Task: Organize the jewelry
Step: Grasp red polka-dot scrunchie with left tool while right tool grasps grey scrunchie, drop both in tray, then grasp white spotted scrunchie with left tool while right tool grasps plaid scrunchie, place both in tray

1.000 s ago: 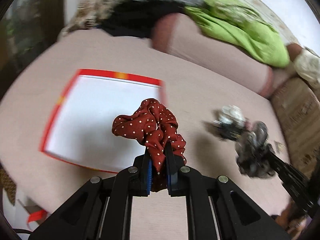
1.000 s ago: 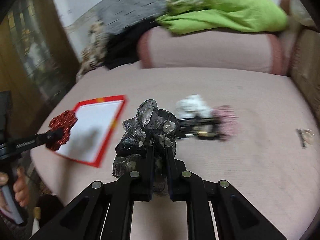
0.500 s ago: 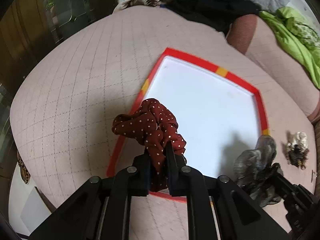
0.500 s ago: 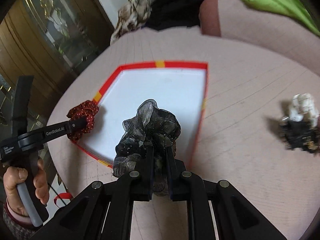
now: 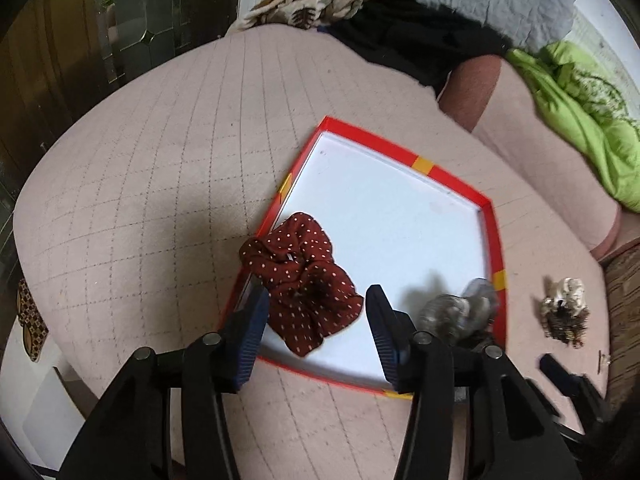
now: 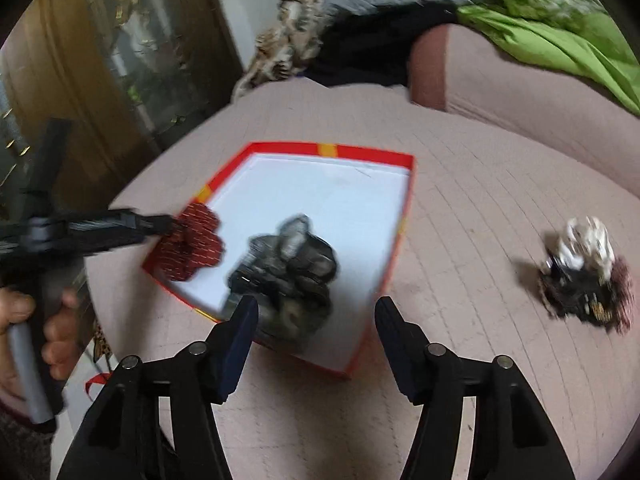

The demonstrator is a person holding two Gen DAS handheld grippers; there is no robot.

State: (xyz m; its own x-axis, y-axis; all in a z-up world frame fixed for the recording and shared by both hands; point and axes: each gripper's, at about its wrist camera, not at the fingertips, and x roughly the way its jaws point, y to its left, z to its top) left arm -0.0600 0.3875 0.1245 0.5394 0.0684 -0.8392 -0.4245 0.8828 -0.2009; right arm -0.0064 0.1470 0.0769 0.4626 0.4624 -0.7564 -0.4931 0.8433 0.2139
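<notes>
Both scrunchies dropped into tray (image 5: 494, 240); grey one (image 6: 286, 276) blurred.

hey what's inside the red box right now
Two scrunchies: a red dotted scrunchie at the red box's near-left edge, and a grey scrunchie beside it. The white floor beneath them is covered.

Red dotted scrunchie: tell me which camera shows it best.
The left wrist view: the red dotted scrunchie lies sharp and close in the red-rimmed tray. The right wrist view shows it small, blurred, at the tray's left corner.
</notes>
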